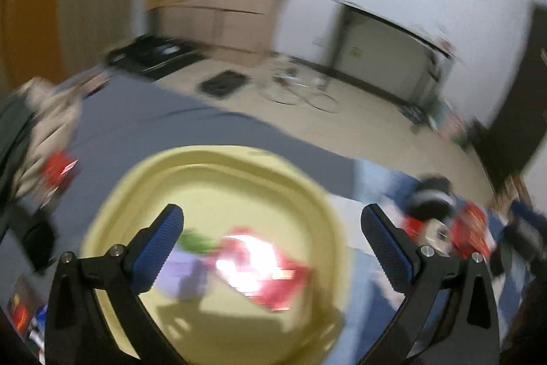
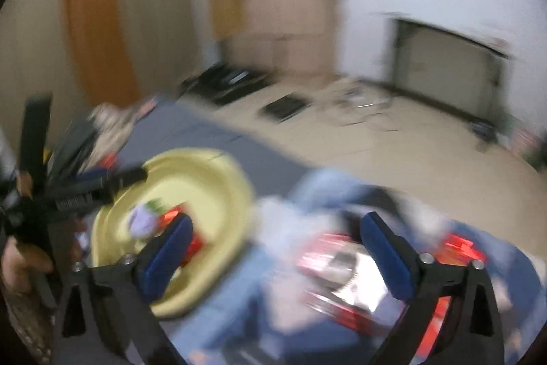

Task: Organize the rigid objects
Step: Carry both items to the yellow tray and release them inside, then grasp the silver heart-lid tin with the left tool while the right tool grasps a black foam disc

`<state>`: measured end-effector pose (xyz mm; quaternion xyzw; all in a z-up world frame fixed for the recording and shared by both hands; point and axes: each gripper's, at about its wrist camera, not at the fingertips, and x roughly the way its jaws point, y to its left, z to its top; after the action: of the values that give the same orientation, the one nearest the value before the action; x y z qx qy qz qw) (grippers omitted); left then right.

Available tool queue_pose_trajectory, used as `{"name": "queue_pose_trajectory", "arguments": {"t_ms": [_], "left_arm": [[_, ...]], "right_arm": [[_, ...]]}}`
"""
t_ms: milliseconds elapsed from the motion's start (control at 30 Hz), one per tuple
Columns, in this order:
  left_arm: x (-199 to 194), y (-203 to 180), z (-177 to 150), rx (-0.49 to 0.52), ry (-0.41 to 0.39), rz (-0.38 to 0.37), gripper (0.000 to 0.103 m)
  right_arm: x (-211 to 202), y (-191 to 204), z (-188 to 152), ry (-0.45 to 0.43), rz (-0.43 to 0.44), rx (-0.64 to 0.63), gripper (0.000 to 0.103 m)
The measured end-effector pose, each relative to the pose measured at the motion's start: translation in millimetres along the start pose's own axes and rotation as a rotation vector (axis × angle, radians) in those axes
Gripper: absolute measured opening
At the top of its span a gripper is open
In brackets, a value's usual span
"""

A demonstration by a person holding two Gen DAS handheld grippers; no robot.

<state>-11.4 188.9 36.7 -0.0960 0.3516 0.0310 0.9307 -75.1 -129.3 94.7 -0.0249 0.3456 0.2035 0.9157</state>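
Lying in the yellow bowl [image 1: 301, 190] are a blurry red packet [image 1: 270, 269] and purple thing [image 1: 188, 265]; both grippers [image 1: 270, 248] [image 2: 277, 252] gape wide, empty.

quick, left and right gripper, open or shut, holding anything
left gripper: open, holding nothing, above the yellow basin.
right gripper: open, holding nothing, beside the basin over blurred red items.

One yellow basin [image 1: 218, 159], perhaps two packets [image 1: 270, 272]
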Motion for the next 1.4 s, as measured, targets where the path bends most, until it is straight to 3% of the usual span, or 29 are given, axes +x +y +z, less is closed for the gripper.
{"name": "queue_pose_trajectory", "arguments": {"t_ms": [167,267,367,533,700,800,933,1300,1367,1400], "left_arm": [[29,-99,-17,0.181,0.034,-0.168,0.103],[44,-140,-31,0.267,0.085,-0.184,0.103],[52,-165,-45,0.329,0.069,-0.186,0.103],[67,-159,-51,0.228,0.051,-0.210,0.103],[76,-157,-55,0.271,0.020,-0.235,0.103],[83,-161,-57,0.303,0.019,-0.205,0.103],[87,-161,-58,0.293,0.026,-0.211,0.103],[85,-172,-65,0.319,0.011,-0.228,0.103],[86,-173,-65,0.317,0.014,-0.228,0.098],[86,-174,-65,0.314,0.016,-0.228,0.094]], "right_arm": [[-70,-90,-37,-0.054,-0.282,0.188,0.103],[-82,-122,-51,-0.059,-0.346,0.233,0.103],[-81,-136,-62,-0.013,-0.336,0.231,0.103],[-77,-157,-90,0.046,-0.269,0.145,0.103],[-69,-176,-110,0.119,-0.199,0.043,0.103],[-65,-185,-113,0.137,-0.203,0.039,0.103],[-56,-193,-114,0.184,-0.209,0.020,0.103],[-31,-201,-108,0.199,-0.204,0.028,0.101],[-25,-204,-111,0.203,-0.209,0.027,0.100],[-23,-205,-112,0.202,-0.212,0.028,0.094]]}}
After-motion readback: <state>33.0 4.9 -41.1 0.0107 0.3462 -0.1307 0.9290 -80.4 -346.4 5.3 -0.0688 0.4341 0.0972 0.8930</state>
